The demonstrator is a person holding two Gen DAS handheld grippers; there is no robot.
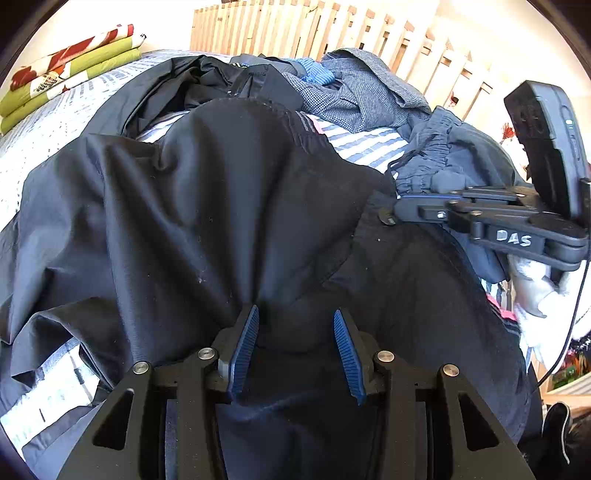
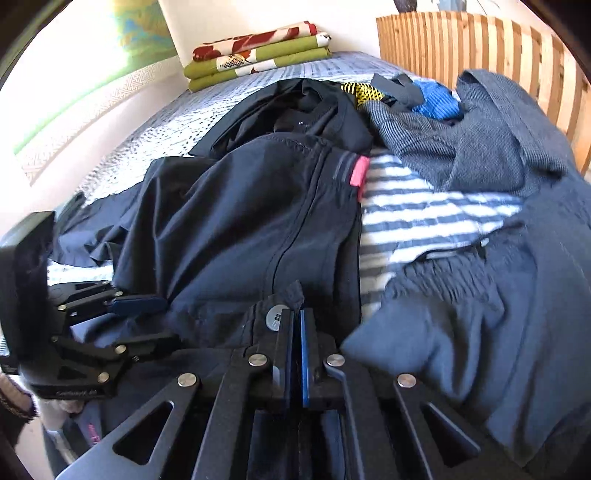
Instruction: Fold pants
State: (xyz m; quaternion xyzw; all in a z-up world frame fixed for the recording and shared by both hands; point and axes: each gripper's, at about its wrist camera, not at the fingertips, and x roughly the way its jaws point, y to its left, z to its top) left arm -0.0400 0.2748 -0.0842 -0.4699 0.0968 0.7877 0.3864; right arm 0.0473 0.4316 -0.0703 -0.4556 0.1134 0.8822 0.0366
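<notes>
i'm holding the dark pants (image 1: 207, 206) spread across the bed (image 1: 55, 110), waist end toward me, legs running off toward the pile of other clothes (image 1: 362, 92) by the slatted headboard (image 1: 295, 29).

left wrist cam: my left hand-held gripper (image 1: 295, 314) is sitting w/ its blue pads (image 1: 243, 343) apart, pants fabric bunching up in the gap betw. them but nothing pinched. this view is also showing my right hand-held gripper (image 1: 388, 216) from the side, tip down at the pants' right edge, just beside a blue-grey drawstring garment (image 1: 436, 162).

right wrist cam: here the right hand-held gripper (image 2: 296, 317) is showing its pads pressed together, clamped on the pants (image 2: 258, 221) waistband right next to the round metal button (image 2: 275, 316), which the left cam isn't catching clearly. also only here: the pink tag (image 2: 360, 171) on the pants, the long seam down the leg, and the left hand-held gripper (image 2: 162, 321) off to the side, fingers parted over the cloth.

both cams are picking up the folded green/red floral bedding (image 2: 258, 55) stacked at the far corner of the bed, well apart from the pants. striped blue-white cloth (image 2: 424, 206) is lying betw. the pants and the grey garments (image 2: 498, 147).
</notes>
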